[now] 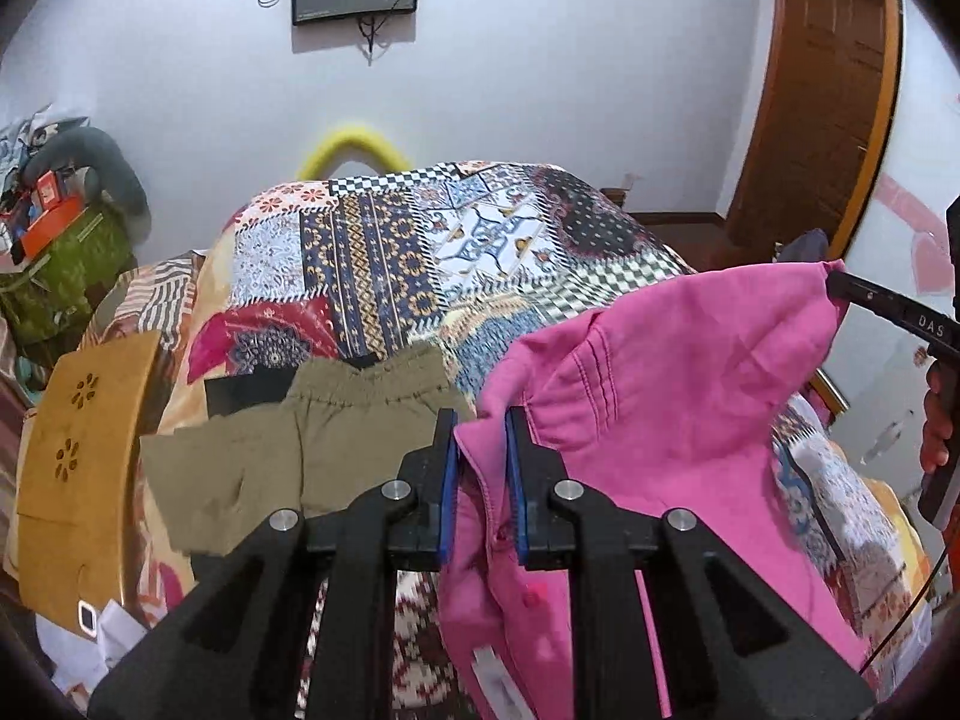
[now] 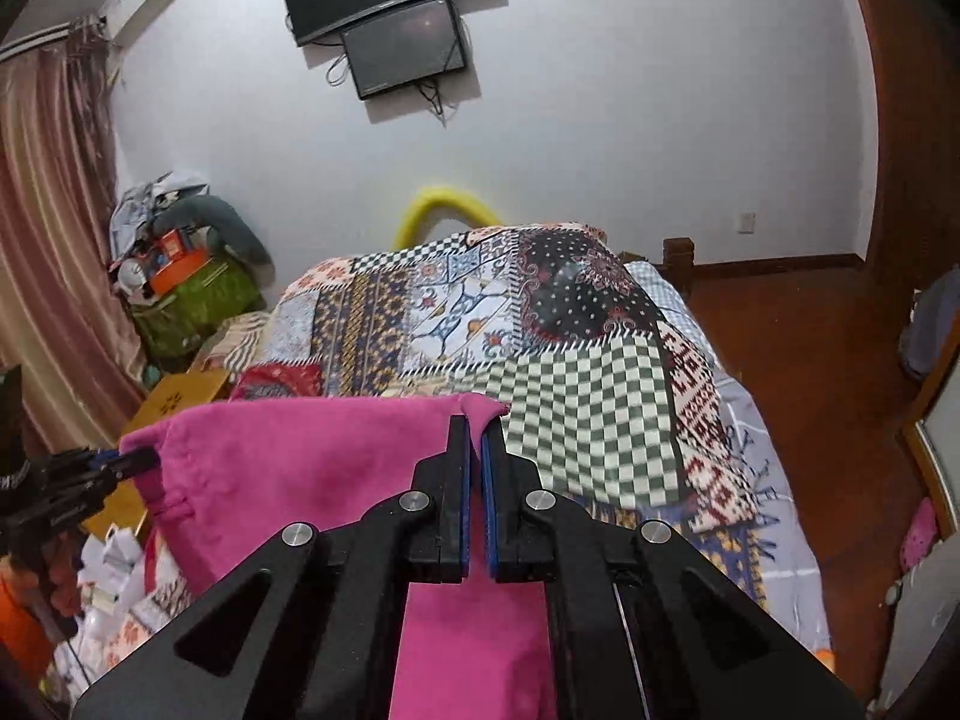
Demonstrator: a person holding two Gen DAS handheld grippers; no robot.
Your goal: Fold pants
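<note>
The pink pants (image 1: pixel 660 372) hang in the air above the bed, stretched between both grippers. My left gripper (image 1: pixel 480 420) is shut on one corner of their top edge; a button and a white label show below the fingers. My right gripper (image 2: pixel 478 420) is shut on the other corner of the pink pants (image 2: pixel 312 456). The right gripper also shows at the right edge of the left wrist view (image 1: pixel 831 282), and the left gripper at the left edge of the right wrist view (image 2: pixel 147 456). The pants' lower part hangs out of sight.
A patchwork bedspread (image 1: pixel 420 252) covers the bed. Olive-green shorts (image 1: pixel 288 438) lie on it at the left, beside a yellow wooden stool (image 1: pixel 78 456). A cluttered pile with a green bag (image 2: pixel 192 300) stands by the wall. A wooden floor (image 2: pixel 810 360) lies to the right.
</note>
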